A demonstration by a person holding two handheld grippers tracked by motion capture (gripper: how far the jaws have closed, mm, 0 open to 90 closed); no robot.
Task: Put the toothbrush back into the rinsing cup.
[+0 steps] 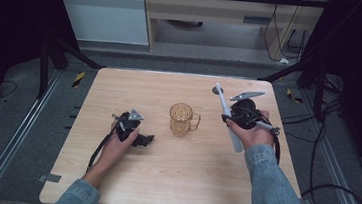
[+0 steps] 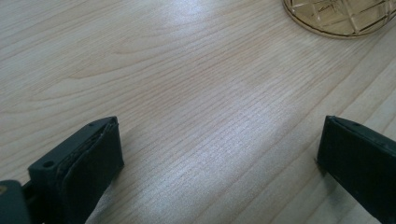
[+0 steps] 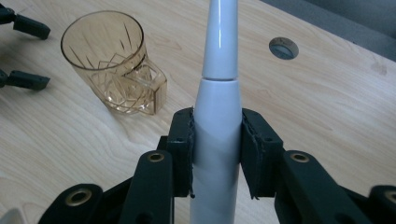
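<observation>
An amber glass mug [image 1: 183,119] with a handle stands upright at the middle of the wooden table [image 1: 171,181]. My right gripper [image 1: 228,117] is to the mug's right, raised off the table and shut on a white electric toothbrush [image 1: 226,114] whose slim neck points away from me. In the right gripper view the pads [image 3: 183,140] press both sides of the toothbrush [image 3: 217,116], with the mug [image 3: 112,65] to the left. My left gripper [image 1: 146,140] rests on the table left of the mug, open. Between its fingers [image 2: 88,158] lies bare wood, and the mug's base [image 2: 341,16] is at the top right.
A round grommet hole [image 1: 217,90] sits in the table near the far right edge. Cables [image 1: 334,162] trail over the floor on the right. Metal rails and dark frame legs flank the table on both sides.
</observation>
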